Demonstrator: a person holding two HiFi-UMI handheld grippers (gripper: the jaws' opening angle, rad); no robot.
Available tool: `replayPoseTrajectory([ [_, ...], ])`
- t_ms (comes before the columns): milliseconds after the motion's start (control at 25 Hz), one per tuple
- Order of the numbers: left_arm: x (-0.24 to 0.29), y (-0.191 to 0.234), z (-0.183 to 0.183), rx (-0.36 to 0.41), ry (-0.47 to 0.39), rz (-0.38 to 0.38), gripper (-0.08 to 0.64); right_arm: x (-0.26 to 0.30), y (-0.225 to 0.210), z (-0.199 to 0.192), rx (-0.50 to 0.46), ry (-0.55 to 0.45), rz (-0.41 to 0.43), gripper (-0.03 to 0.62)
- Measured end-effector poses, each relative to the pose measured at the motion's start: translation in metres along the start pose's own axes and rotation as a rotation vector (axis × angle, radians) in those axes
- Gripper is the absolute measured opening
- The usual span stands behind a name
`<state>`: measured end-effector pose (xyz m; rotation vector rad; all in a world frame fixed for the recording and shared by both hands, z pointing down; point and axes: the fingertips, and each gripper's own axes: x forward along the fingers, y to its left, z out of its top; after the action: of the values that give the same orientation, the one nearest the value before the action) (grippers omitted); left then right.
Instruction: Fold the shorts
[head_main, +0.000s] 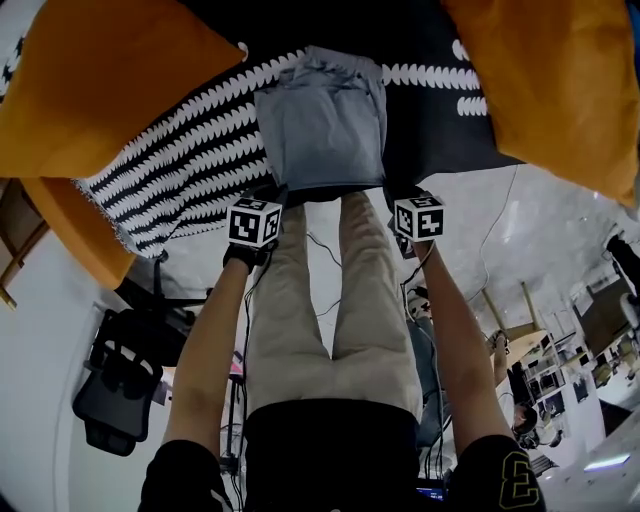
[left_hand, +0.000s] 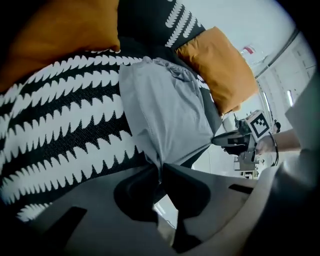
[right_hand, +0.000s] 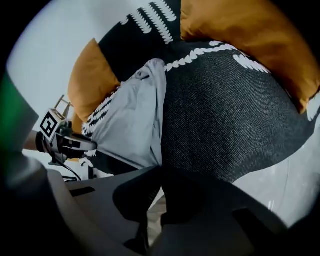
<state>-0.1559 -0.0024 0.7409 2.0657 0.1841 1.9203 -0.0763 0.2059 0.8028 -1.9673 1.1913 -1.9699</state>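
The right claw has its jaws pressed together on the near corner of the grey shorts. The shorts lie flat on a black blanket with white scalloped stripes, waistband at the far end. At the left, the left claw, with its marker cube, reaches the shorts' other near corner. One orange cushion lies at the upper right, another beyond the shorts. Pale floor shows at the lower right.

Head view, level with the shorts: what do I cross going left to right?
left orange cushion → black-and-white patterned cover → grey shorts → plain dark fabric → right orange cushion
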Motion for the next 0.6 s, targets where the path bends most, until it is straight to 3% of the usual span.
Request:
replayPoseTrajectory([
  [600, -0.039, -0.024, -0.058, 0.078, 0.125, -0.062, 0.038, -0.040, 0.029, -0.050, -0.112, 0.111, 0.050, 0.018],
])
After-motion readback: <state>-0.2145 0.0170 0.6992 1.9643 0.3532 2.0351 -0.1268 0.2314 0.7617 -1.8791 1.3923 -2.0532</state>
